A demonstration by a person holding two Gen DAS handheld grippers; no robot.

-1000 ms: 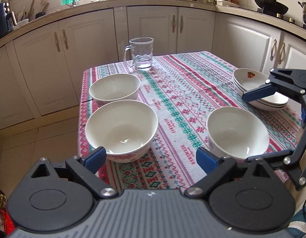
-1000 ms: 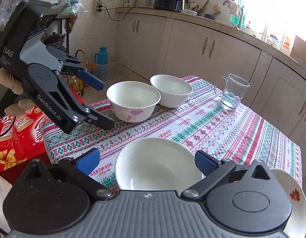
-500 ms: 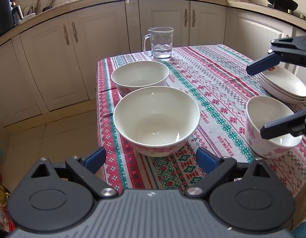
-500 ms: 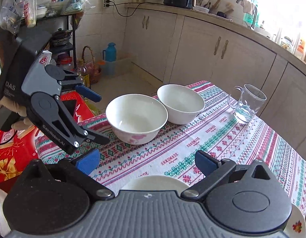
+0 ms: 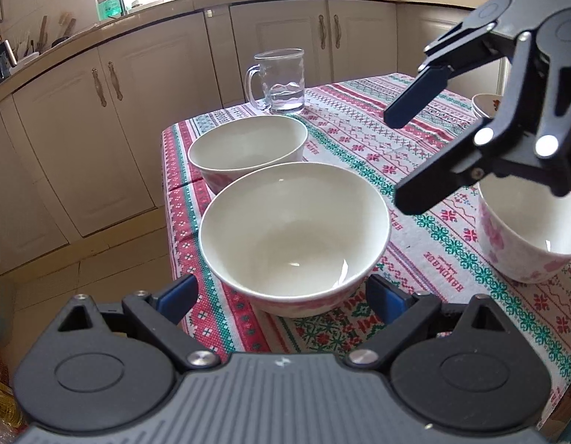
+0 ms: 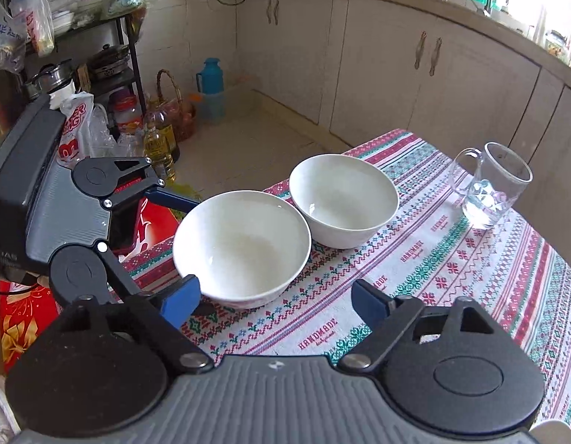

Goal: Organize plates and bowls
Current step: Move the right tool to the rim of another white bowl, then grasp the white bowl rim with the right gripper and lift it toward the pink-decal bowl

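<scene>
Found left gripper (image 5: pixel 281 294) with jaws wide apart, blue pads flanking the near side of the near bowl (image 5: pixel 293 236); could not tell whether either pad touched the rim. Found right gripper (image 6: pixel 276 299) with jaws apart, just been closing, nothing between them; hung above the cloth (image 5: pixel 359 129) between near bowl and pink bowl (image 5: pixel 526 229).

Logged task items on the counter (image 5: pixel 182 222):
- Near bowl at the corner nearest the left gripper, upright, empty.
- Far bowl (image 5: pixel 248 148) directly behind it, rims just beside each other; could not tell if touching.
- Pink bowl well to the right, partly hidden behind the right gripper's linkage.
- Plates (image 5: pixel 485 105) stacked at the far right edge, mostly hidden by the same linkage.

Noted a mug (image 5: pixel 281 81) behind the far bowl, near the far edge, with a little water in it. Noted cabinets (image 5: pixel 130 118) beyond the counter; thermos (image 6: pixel 210 85), oil bottle (image 6: pixel 161 140) and red box (image 6: pixel 148 225) on the floor past the left gripper.

Materials: bowls glazed white ceramic, round, deep, with pink floral print outside on two of them; mug clear glass, with handle; cloth woven, banded red, green and white; gripper bodies black plastic, ribbed grey housing.
</scene>
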